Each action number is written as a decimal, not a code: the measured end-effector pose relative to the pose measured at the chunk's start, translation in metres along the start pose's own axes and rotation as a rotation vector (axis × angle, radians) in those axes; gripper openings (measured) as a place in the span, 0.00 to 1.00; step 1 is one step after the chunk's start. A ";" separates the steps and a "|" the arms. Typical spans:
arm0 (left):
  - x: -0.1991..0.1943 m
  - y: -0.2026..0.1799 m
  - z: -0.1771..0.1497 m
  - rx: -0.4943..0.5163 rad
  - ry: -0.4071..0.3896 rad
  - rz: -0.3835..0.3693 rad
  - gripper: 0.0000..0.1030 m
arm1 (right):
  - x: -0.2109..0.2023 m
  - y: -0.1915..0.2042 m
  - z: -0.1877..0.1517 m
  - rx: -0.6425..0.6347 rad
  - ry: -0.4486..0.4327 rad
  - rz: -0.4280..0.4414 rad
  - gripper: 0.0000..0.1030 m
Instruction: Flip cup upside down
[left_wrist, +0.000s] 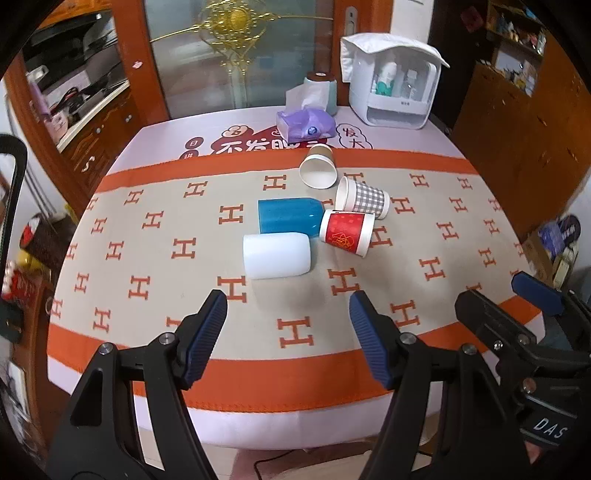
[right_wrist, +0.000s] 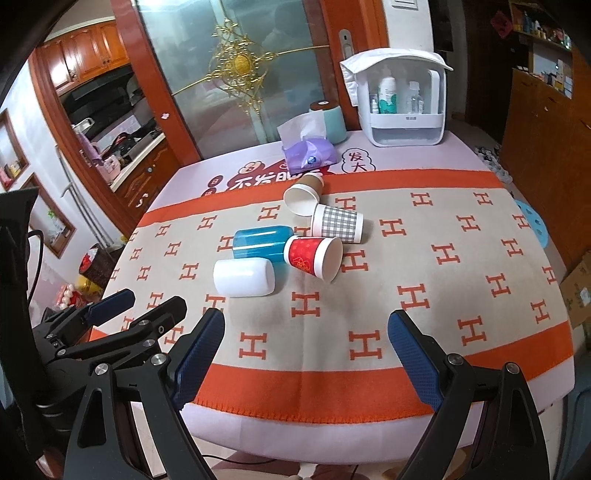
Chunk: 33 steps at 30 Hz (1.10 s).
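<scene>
Several cups lie on their sides in a cluster mid-table: a white plastic cup (left_wrist: 276, 254) (right_wrist: 244, 277), a blue plastic cup (left_wrist: 290, 220) (right_wrist: 262, 242), a red paper cup (left_wrist: 347, 232) (right_wrist: 314, 256), a grey checked paper cup (left_wrist: 364, 197) (right_wrist: 337, 223) and a brown paper cup (left_wrist: 318, 168) (right_wrist: 303, 195). My left gripper (left_wrist: 288, 314) is open and empty, above the table's near part, short of the white cup. My right gripper (right_wrist: 306, 332) is open and empty, near the front edge; it shows at the right in the left wrist view (left_wrist: 502, 295).
The table wears an orange and beige cloth (left_wrist: 147, 221) (right_wrist: 461, 258). At the back stand a purple tissue pack (left_wrist: 306, 123) (right_wrist: 309, 157), a teal canister (right_wrist: 332, 122) and a white organiser box (left_wrist: 395, 81) (right_wrist: 402, 99). Wooden cabinets and a glass door lie behind.
</scene>
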<state>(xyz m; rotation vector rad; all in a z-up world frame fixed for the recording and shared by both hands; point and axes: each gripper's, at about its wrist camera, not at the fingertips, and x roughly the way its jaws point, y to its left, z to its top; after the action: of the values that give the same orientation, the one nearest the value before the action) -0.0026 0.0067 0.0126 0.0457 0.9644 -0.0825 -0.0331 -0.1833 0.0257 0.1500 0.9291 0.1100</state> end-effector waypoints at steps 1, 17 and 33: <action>0.002 0.002 0.003 0.023 0.009 -0.001 0.64 | 0.003 0.000 0.001 0.007 0.002 -0.002 0.89; 0.085 0.045 0.081 0.415 0.113 -0.291 0.66 | 0.096 -0.001 0.006 0.286 0.110 -0.033 0.89; 0.234 -0.007 0.052 1.016 0.314 -0.247 0.62 | 0.198 -0.021 -0.017 0.477 0.203 -0.038 0.89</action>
<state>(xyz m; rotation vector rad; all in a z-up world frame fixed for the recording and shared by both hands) 0.1716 -0.0163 -0.1501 0.8958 1.1527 -0.8068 0.0713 -0.1713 -0.1439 0.5708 1.1491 -0.1367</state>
